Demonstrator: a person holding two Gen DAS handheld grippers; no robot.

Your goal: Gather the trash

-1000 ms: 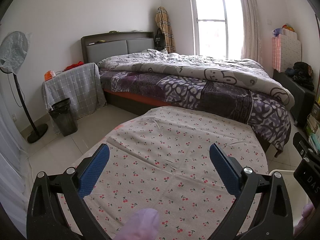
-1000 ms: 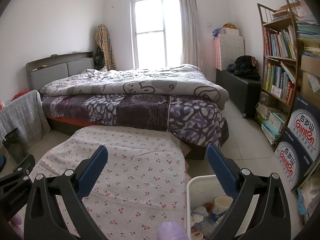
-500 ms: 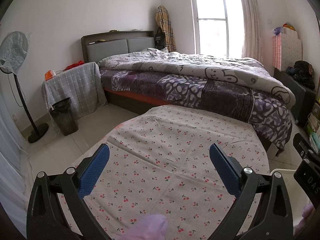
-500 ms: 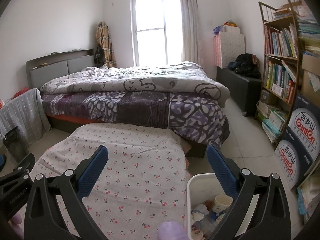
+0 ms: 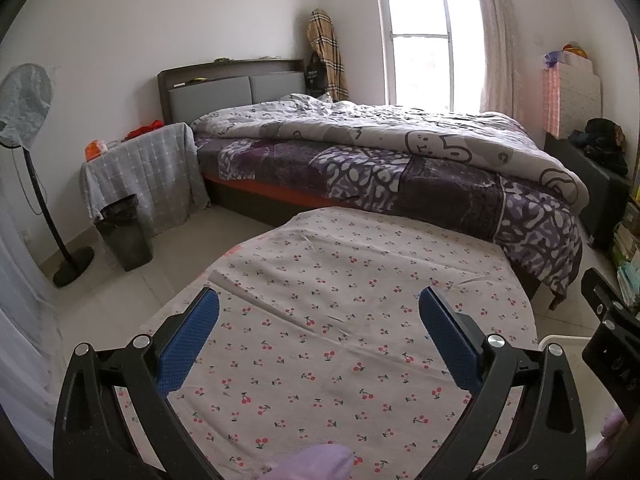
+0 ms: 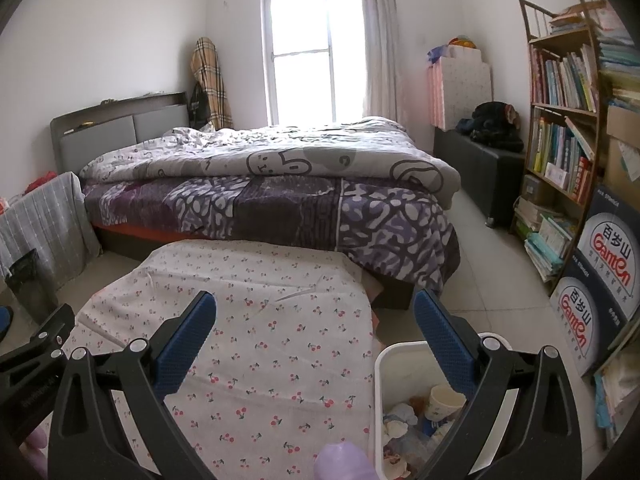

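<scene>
A table under a cherry-print cloth point(image 5: 340, 340) point(image 6: 260, 340) lies below both grippers, and I see no loose trash on it. My left gripper point(image 5: 319, 336) hangs open over the cloth with nothing between its blue pads. My right gripper point(image 6: 315, 340) is open too, above the table's right edge. A white bin point(image 6: 400, 364) stands on the floor just right of the table, holding a paper cup point(image 6: 442, 396) and crumpled wrappers point(image 6: 400, 428). Only the bin's rim point(image 5: 560, 340) shows in the left wrist view.
A bed point(image 5: 400, 160) point(image 6: 260, 184) stands right behind the table. A black waste bin point(image 5: 126, 236), a draped side table point(image 5: 148, 172) and a fan point(image 5: 24, 104) are at left. A bookshelf point(image 6: 564, 128), stacked boxes point(image 6: 600, 292) and a dark bench point(image 6: 476, 164) line the right wall.
Both views have shifted only slightly; the grippers stay open and hold nothing. A gloved fingertip at the lower edge of the left wrist view has slid a little to the right.
</scene>
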